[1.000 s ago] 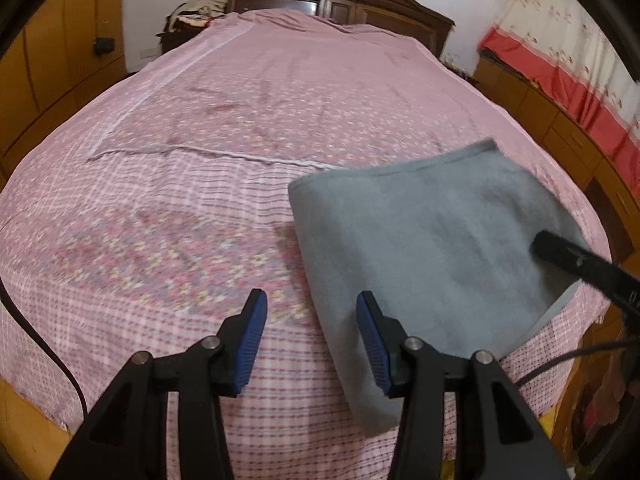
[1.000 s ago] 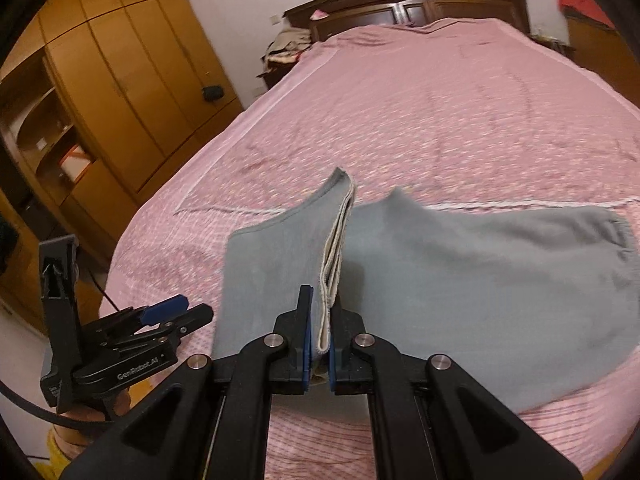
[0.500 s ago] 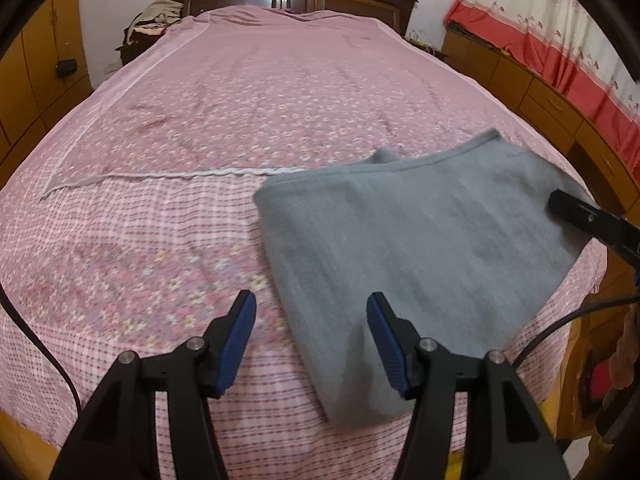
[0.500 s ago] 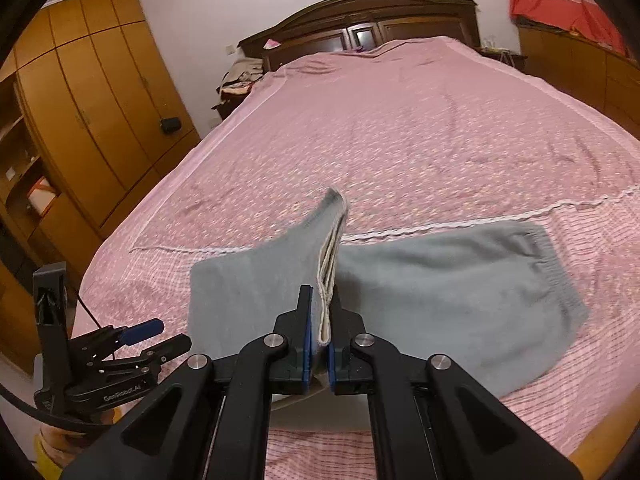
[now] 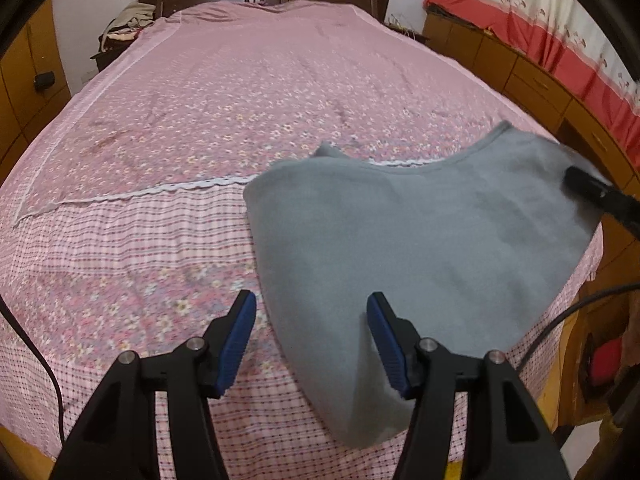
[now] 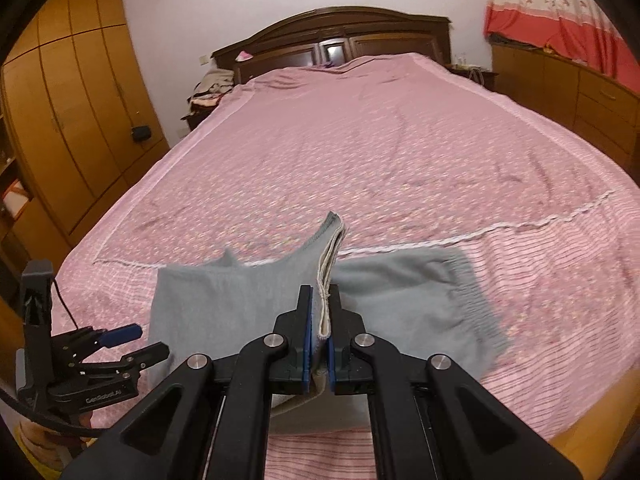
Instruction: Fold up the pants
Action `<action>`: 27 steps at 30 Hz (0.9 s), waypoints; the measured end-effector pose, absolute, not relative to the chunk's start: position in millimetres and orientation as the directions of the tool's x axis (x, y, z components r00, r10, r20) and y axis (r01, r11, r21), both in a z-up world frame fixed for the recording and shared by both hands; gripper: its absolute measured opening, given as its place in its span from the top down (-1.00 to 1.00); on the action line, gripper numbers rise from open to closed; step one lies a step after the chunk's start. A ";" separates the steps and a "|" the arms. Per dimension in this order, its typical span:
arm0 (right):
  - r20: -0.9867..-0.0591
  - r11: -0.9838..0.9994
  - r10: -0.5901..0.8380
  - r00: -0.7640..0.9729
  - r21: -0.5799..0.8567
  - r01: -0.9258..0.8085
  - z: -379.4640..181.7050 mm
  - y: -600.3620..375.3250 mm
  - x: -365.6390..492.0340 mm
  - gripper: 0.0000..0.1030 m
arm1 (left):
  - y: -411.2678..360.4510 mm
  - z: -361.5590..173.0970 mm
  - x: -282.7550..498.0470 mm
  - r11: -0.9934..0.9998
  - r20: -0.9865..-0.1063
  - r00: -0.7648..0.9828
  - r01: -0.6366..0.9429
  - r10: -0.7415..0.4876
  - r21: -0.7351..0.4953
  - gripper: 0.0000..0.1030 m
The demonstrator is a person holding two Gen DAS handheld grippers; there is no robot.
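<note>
My right claw is clamped on the hem edge of the grey pants, lifting one layer off the bed; the rest lies on its near right part. My left claw gapes, pads clear of the cloth. Pink floral bedspread, dark wooden headboard far, wooden wardrobe left, red-and-white curtain right.

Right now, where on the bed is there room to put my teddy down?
The bed is bare from the headboard down to the white lace strip, and also left of the pants. The near right corner is crowded: the pants and the right gripper fill it.
</note>
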State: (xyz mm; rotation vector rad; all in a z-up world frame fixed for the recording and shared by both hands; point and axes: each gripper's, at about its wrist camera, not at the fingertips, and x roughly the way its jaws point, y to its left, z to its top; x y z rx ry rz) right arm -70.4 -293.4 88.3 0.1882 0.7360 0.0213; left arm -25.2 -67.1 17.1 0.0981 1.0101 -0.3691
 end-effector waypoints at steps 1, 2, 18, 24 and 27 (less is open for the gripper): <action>-0.664 0.983 0.077 0.744 0.175 0.055 89.4 -298.0 -71.1 0.87 | -70.1 16.7 -22.4 0.933 -0.845 0.471 0.349 -0.255 -0.087 -0.17; -0.662 0.983 0.065 0.746 0.172 0.067 90.8 -304.3 -72.3 0.87 | -74.4 16.9 -19.7 0.931 -0.846 0.467 0.355 -0.258 -0.088 -0.17; -0.795 0.950 0.023 0.606 0.205 0.233 12.4 -370.0 -63.7 0.87 | -108.5 -5.5 -8.8 0.906 -0.872 0.410 0.415 -0.267 -0.082 -0.18; -0.805 0.939 0.084 0.587 0.260 0.223 2.5 -380.1 -65.6 0.81 | -114.9 -12.6 -5.9 0.907 -0.878 0.408 0.416 -0.250 -0.065 -0.24; -0.807 0.938 0.111 0.580 0.278 0.207 6.5 -384.7 -66.8 0.70 | -116.3 -13.4 -6.3 0.909 -0.878 0.409 0.411 -0.249 -0.066 -0.26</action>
